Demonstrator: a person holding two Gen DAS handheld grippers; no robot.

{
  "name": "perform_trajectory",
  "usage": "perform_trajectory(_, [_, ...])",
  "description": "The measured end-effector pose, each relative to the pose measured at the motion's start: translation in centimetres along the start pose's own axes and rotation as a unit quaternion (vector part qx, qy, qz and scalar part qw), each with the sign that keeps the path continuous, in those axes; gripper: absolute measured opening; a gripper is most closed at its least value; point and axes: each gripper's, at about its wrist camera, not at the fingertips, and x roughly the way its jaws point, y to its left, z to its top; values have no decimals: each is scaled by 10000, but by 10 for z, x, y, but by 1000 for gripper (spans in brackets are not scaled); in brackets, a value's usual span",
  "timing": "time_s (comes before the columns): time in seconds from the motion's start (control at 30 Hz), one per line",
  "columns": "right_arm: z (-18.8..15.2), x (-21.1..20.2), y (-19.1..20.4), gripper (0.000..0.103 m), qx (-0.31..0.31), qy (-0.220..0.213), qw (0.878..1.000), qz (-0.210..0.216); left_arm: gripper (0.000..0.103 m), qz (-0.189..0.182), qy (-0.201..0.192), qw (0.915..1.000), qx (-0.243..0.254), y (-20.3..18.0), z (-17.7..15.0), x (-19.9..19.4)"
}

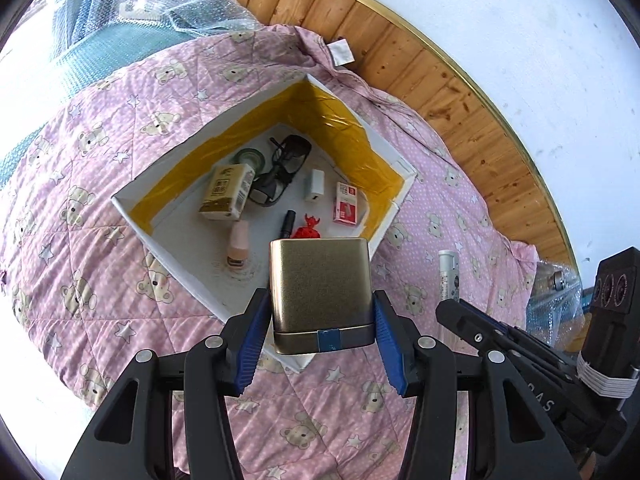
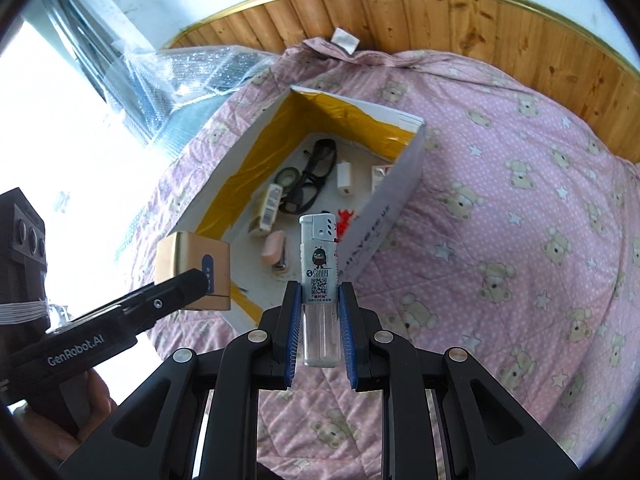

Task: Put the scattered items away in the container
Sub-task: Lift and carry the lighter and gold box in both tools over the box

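My left gripper (image 1: 320,312) is shut on a gold metal tin (image 1: 320,280), held above the near corner of a white box (image 1: 340,116) lined with yellow tape. Inside the box lie black glasses (image 1: 280,172), a tissue pack (image 1: 226,192), a white charger (image 1: 314,186), a red-and-white carton (image 1: 347,208) and a pink bottle (image 1: 238,246). My right gripper (image 2: 319,292) is shut on a white lighter (image 2: 318,256), upright just before the box's (image 2: 400,184) near side. The left gripper (image 2: 196,276) with the tin (image 2: 188,260) shows at the left of the right wrist view.
The box rests on a pink teddy-bear quilt (image 2: 500,200). A wooden headboard (image 2: 440,12) runs behind it. Bubble wrap (image 2: 192,72) is piled at the far left. A hand (image 2: 92,404) holds the left gripper's handle.
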Motion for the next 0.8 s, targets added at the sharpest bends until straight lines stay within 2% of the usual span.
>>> perform_trajectory(0.4, [27,16,34,20,-303,39,9995,-13,52,-36,-45,9997,-233,31,17,-2])
perform_trajectory(0.8, [60,42,40,20,-357,111,9993,-61,52,-94,124,9994,-297,39,38,20])
